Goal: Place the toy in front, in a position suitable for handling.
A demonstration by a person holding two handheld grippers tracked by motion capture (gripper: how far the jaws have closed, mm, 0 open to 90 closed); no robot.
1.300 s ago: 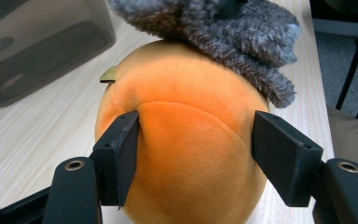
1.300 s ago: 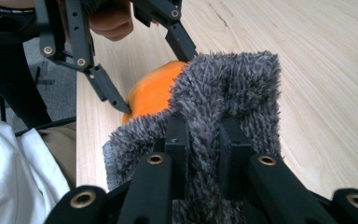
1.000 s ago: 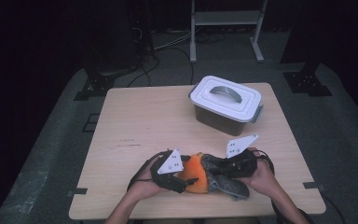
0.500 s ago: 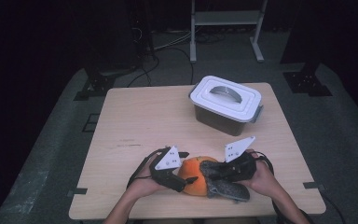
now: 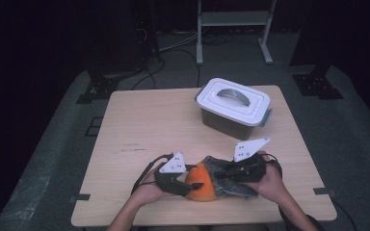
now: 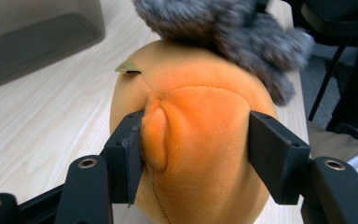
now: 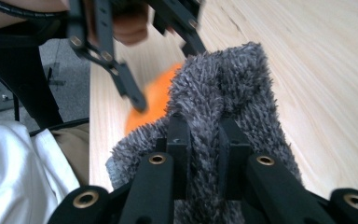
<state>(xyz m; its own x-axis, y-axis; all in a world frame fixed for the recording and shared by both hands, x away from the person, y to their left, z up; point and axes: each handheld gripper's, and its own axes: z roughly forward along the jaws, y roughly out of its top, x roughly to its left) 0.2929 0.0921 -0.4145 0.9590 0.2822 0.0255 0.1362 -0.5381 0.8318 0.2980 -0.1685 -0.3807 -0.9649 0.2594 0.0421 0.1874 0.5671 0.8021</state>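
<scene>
Orange plush toy (image 5: 203, 185): lies on the wooden table (image 5: 144, 125) at its near edge, between both hands, with a shaggy grey cloth (image 5: 224, 174) draped over its right side. Left gripper (image 6: 196, 144): jaws just closing, pads now pressed into the plush body on either side. Right gripper (image 7: 204, 140): jaws pinched tight on a fold of the grey cloth. Lidded white storage box (image 5: 233, 103): stands well apart, at the far right of the table.
</scene>
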